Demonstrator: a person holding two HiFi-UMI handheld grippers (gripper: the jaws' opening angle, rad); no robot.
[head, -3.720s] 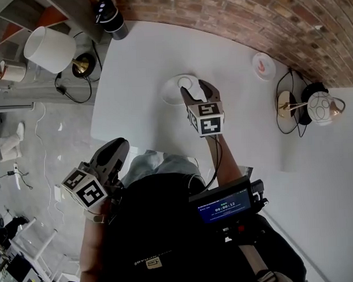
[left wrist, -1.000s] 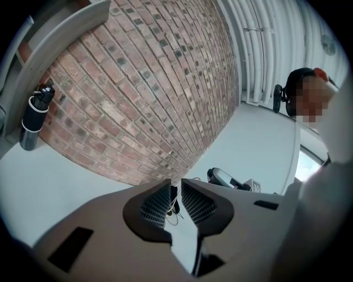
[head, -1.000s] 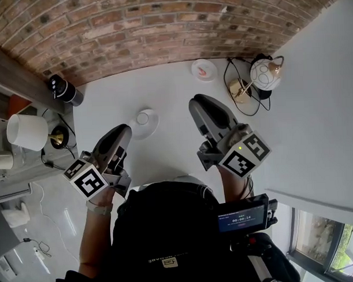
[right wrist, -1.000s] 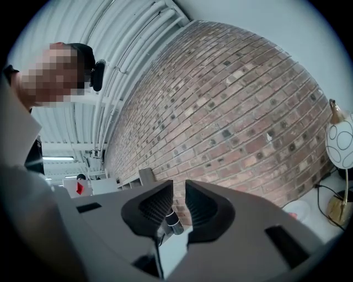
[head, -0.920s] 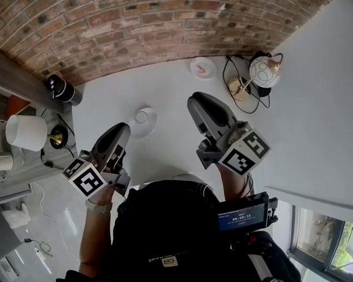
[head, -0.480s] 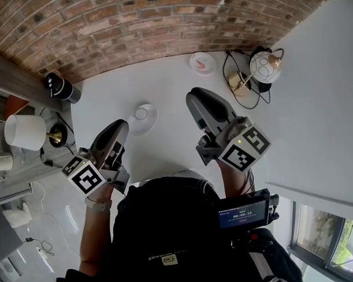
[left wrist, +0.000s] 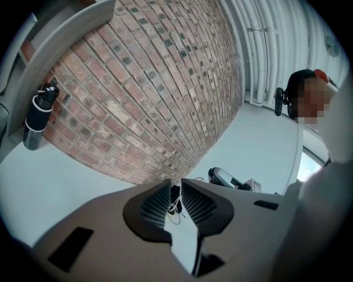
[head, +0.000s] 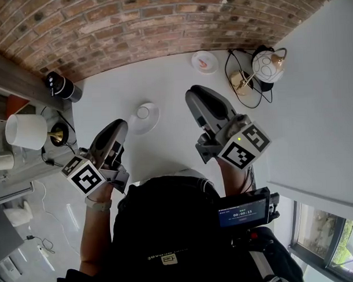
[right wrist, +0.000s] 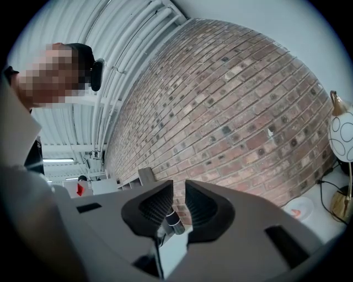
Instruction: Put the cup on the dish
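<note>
Already upright on the round white dish [head: 155,122], the small white cup [head: 142,113] lies just ahead of the left gripper [head: 120,125], the nearer one; the right gripper [head: 193,96] stands farther off. Both pairs of jaws are closed and empty.

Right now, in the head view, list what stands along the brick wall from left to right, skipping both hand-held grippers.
White lampshade → black bottle → cup on its dish → small plate with a red mark → round patterned lamp.
</note>
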